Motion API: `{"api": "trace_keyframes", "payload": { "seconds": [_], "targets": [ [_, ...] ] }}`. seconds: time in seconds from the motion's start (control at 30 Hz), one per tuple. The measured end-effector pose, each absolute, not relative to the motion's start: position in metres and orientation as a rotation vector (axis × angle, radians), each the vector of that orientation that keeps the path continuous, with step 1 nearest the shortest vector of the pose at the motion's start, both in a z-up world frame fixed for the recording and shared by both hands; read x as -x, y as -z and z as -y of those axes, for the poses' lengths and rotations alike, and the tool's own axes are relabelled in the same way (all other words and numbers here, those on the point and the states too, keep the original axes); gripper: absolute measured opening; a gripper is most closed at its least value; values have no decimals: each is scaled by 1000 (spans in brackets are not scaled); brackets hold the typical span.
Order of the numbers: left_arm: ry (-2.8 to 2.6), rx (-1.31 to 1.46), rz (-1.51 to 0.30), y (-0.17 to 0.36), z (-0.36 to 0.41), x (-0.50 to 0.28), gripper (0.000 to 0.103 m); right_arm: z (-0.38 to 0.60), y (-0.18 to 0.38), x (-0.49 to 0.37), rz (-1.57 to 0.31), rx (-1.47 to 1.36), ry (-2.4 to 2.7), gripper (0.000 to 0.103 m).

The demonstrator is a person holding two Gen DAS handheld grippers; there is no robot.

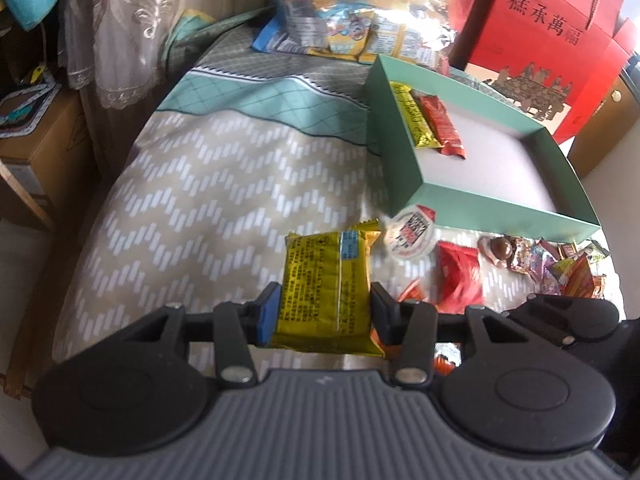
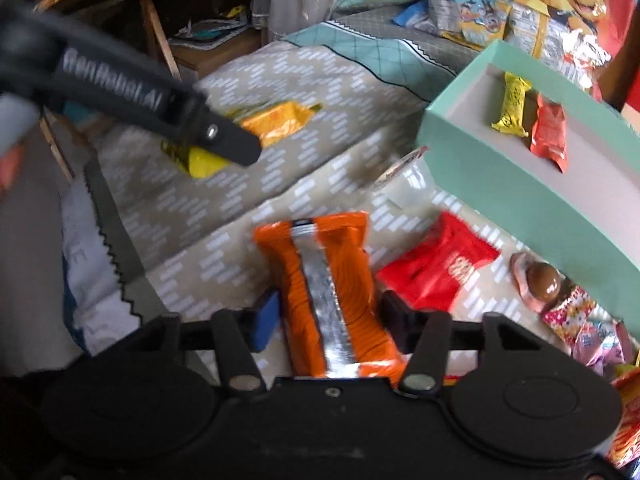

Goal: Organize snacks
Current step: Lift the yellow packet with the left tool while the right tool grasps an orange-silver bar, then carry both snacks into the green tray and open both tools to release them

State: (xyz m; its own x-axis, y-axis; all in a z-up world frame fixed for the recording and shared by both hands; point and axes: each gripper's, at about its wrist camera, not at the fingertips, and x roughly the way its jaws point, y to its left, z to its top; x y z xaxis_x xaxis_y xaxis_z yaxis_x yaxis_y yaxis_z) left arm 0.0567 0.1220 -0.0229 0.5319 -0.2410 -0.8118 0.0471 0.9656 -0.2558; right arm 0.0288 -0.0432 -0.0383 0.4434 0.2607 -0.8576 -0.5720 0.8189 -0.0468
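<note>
My left gripper (image 1: 322,312) is shut on a yellow snack packet (image 1: 326,284) and holds it above the patterned bedspread (image 1: 192,184), left of the mint-green box (image 1: 390,132). The box holds a yellow bar (image 1: 412,120) and a red-orange bar (image 1: 444,124). My right gripper (image 2: 330,320) is shut on an orange snack packet (image 2: 332,284) with a silver seam. In the right wrist view the left gripper (image 2: 224,140) reaches in from the left with the yellow packet (image 2: 276,120); the box (image 2: 500,160) lies to the right.
Loose snacks lie before the box: a round jelly cup (image 1: 412,236), a red packet (image 2: 440,268), a brown chocolate ball (image 2: 542,282) and several small wrapped sweets (image 1: 560,268). Cartoon snack bags (image 1: 332,28) and a red gift box (image 1: 536,36) stand behind. A cardboard box (image 1: 36,160) stands left.
</note>
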Motion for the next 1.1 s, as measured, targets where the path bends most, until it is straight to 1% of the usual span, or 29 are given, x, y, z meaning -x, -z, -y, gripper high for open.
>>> {"api": "trace_keyframes", "payload": {
  "seconds": [0.13,0.33,0.5,0.67,0.8,0.9,1.1],
  "targets": [
    [168,221,-999,23,-124,-57,46,57,23,-40,-1045,200,-548,48],
    [170,211,-976,11,-117,-63,46,89,5,-52,-1073,-19,-558,48],
    [182,172,-939,-10,-101,-77,46,128,-32,-65,-975,-142,-501,48],
    [246,100,-889,-35,-51,-109,46,178,-54,-104,-886,-266,-354,48],
    [279,59,-879,-42,-5,-143,46,205,-49,-143,-868,-328,-270,48],
    [261,3,-895,-35,23,-168,46,217,-37,-166,-887,-366,-233,48],
    [196,-36,-954,-9,37,-198,46,223,-4,-197,-938,-419,-230,48]
  ]
}}
